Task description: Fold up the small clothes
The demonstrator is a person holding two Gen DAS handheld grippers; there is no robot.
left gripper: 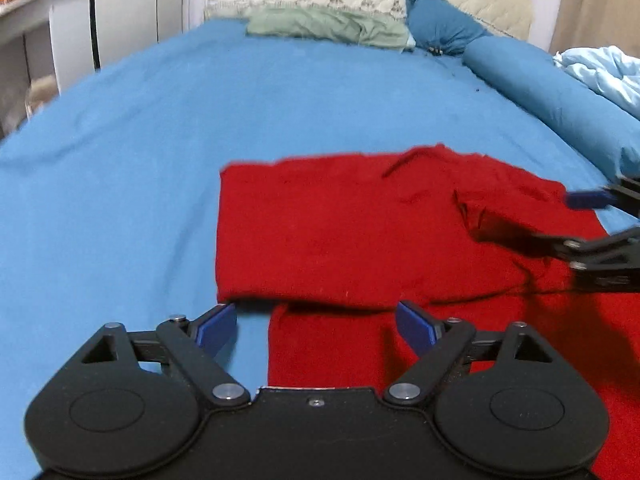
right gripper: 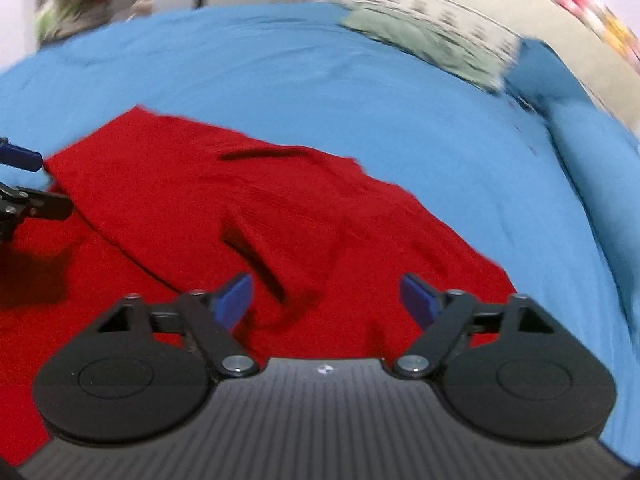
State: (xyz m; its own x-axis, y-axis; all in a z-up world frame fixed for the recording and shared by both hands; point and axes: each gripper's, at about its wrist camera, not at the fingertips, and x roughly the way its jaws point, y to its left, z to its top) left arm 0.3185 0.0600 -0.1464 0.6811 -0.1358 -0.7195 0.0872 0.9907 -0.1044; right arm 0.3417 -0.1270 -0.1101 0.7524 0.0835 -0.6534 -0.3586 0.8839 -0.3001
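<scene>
My left gripper [left gripper: 316, 328] hangs with its blue pads spread wide, holding nothing, the left pad over the blue sheet [left gripper: 140, 128] and the right over the red garment [left gripper: 340, 232]. The garment lies on the bed, its top layer folded over with a straight left edge. My right gripper [right gripper: 327, 300] hovers above the garment's rumpled right part, pads also apart and empty; that view is blurred, so I think it isn't touching
</scene>
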